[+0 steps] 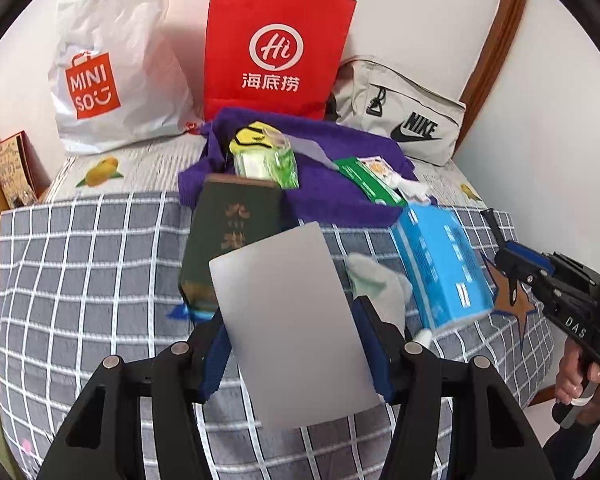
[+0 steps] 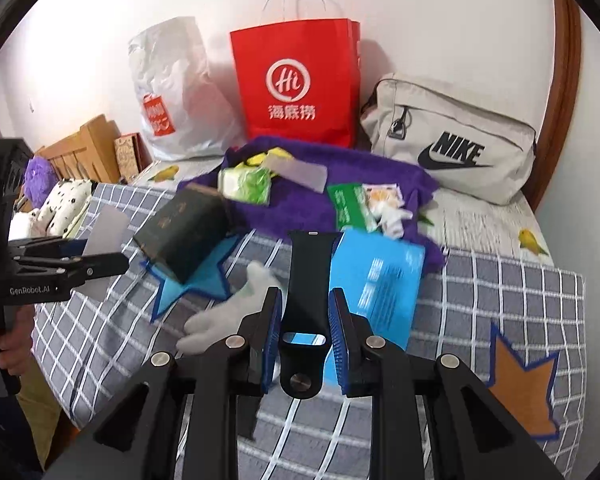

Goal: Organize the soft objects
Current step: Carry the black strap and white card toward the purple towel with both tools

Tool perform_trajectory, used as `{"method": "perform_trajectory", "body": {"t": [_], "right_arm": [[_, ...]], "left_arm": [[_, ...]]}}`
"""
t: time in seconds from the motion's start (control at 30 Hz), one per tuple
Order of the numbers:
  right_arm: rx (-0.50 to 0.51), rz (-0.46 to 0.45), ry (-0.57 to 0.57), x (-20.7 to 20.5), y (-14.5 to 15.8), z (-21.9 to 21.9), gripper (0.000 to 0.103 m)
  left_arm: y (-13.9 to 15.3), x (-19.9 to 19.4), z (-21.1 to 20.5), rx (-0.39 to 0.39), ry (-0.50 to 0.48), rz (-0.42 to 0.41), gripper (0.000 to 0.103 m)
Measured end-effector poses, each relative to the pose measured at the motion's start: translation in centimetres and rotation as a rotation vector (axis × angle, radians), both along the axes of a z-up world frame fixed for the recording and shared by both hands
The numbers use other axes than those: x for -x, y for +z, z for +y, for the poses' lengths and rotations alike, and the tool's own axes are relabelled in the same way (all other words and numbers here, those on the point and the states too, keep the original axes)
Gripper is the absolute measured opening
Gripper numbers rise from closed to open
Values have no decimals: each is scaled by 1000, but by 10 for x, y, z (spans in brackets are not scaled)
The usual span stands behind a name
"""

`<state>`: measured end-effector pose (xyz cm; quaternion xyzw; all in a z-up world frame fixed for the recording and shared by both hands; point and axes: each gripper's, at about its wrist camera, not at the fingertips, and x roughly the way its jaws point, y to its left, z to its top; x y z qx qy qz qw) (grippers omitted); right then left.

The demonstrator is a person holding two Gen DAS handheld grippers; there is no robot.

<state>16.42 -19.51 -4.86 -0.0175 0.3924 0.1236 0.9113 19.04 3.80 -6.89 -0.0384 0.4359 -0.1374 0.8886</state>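
Both grippers clamp: left on grey sheet, right on black strap, facing NIKE bag.

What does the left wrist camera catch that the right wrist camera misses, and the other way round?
Only the left wrist view shows the full face of the grey sheet that the left gripper holds. Only the right wrist view shows the black strap in the right gripper, plus the spotted plush and purple fluffy toy at the bed's edge. Both show the red paper bag, Nike bag, purple towel, dark green book and blue box.
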Motion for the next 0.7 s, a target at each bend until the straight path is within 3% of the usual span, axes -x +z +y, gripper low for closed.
{"method": "perform_trajectory", "body": {"t": [0.7], "right_arm": [[-20,-15,-34,-119,23,-17,24]], "left_arm": [[22,-108,2,-40,36,-17,56]]}}
